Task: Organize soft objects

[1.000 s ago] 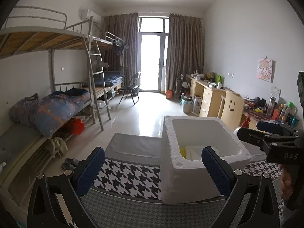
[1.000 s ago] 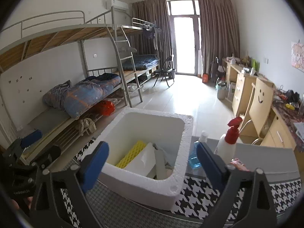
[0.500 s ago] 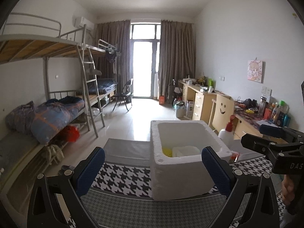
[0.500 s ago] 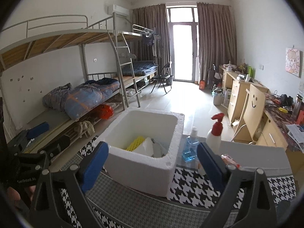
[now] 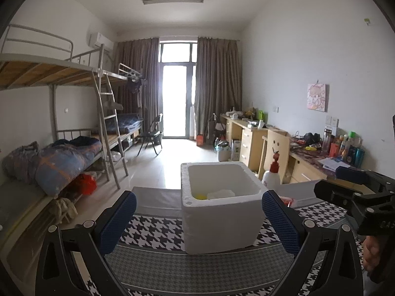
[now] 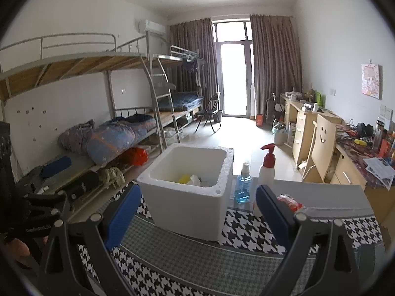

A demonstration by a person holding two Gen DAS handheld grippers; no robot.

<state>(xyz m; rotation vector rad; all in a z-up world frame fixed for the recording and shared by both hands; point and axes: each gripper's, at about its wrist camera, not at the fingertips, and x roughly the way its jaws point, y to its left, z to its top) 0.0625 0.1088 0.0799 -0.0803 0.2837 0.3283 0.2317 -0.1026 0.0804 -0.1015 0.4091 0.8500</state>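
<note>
A white foam box point(image 5: 219, 209) stands on the houndstooth cloth point(image 5: 158, 236); it also shows in the right wrist view point(image 6: 190, 197). Inside lie a yellow sponge point(image 6: 184, 178) and white soft items point(image 6: 195, 180); the yellow sponge point(image 5: 198, 196) and a white piece point(image 5: 221, 194) show in the left wrist view too. My left gripper point(image 5: 197, 224) is open and empty, held back from the box. My right gripper point(image 6: 197, 218) is open and empty, also in front of the box.
A white spray bottle with a red top point(image 6: 267, 166), a blue liquid bottle point(image 6: 243, 185) and a red packet point(image 6: 290, 202) stand right of the box. A bunk bed point(image 5: 61, 153) is on the left, desks point(image 5: 249, 138) on the right.
Both grippers have pulled back and risen away from the foam box, which now looks smaller and lower in both views. Both stay open and empty.
</note>
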